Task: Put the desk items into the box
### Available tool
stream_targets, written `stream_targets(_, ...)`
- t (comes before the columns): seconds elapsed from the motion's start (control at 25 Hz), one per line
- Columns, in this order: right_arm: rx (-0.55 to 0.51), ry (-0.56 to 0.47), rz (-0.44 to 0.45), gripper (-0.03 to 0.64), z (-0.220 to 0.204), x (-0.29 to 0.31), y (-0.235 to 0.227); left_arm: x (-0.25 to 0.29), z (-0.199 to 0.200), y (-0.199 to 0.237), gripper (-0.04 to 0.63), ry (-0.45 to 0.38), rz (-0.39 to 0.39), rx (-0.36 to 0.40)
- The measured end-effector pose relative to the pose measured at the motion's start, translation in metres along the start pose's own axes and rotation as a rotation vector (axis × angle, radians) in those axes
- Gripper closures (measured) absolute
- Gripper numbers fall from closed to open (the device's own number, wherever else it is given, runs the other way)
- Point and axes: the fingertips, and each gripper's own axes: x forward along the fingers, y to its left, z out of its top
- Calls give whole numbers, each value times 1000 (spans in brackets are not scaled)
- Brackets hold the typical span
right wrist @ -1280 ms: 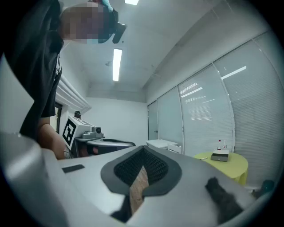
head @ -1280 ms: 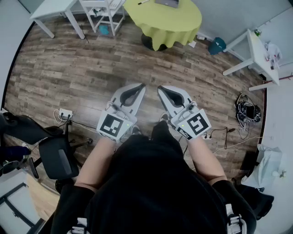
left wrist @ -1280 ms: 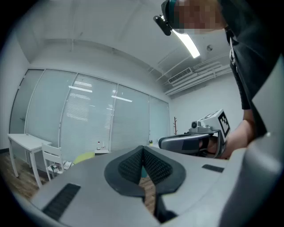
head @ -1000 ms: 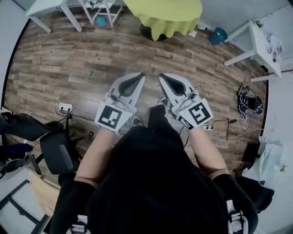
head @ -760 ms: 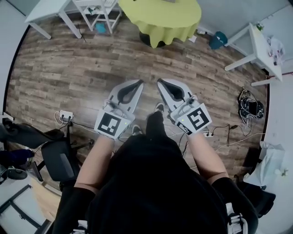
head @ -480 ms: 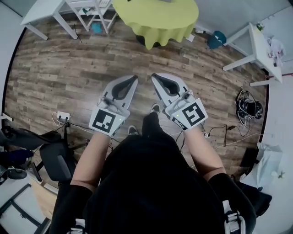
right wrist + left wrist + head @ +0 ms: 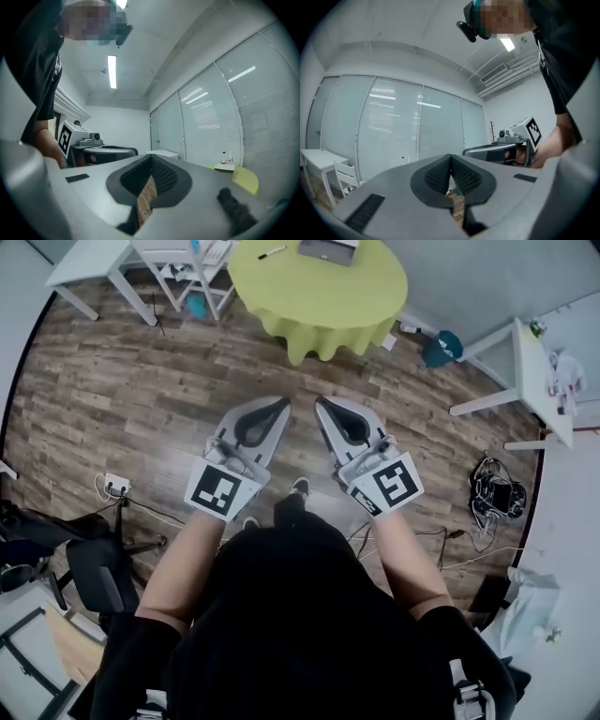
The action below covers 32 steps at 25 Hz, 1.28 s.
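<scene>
findings: both claws are clenched on nothing. the left gripper (image 7: 283, 404) and the right gripper (image 7: 320, 403) each show, in their own views, ribbed pads pressed together with only floor planks glimpsed below the tips. the person holds them level and side by side over the wood floor (image 7: 112, 418), well short of the round table (image 7: 375, 306) with the yellow-green cloth.

the desk items lie on that table: a dark pen (image 7: 272, 252) toward its left side and a grey flat item (image 7: 328, 248) near it (whether that is the box, i cannot tell).

judged step in hand: closing on the table. to do it well, the jaws want parting before the reach. the pen, thin and apt to roll, wants pinching across its barrel at mid-length.

legible writing: none. the marker cubes (image 7: 222, 493) carry black-and-white square patterns only, and no brand is visible.
</scene>
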Motion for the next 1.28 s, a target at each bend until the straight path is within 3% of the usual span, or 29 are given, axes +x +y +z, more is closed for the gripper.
stream_targets(0.68, 0, 8, 60, 601, -3, 13, -71, 72, -8, 25, 583, 43, 49, 3)
stream_targets(0.92, -15, 20, 59, 601, -6, 42, -97, 99, -16, 53, 583, 49, 8, -27)
stream_targets(1.08, -17, 33, 45, 601, -7, 66, -121, 122, -14, 77, 583, 1, -19, -10)
stream_targets(1.28, -1, 42, 28, 601, -8, 96, -153, 153, -21, 110, 583, 17, -46, -14)
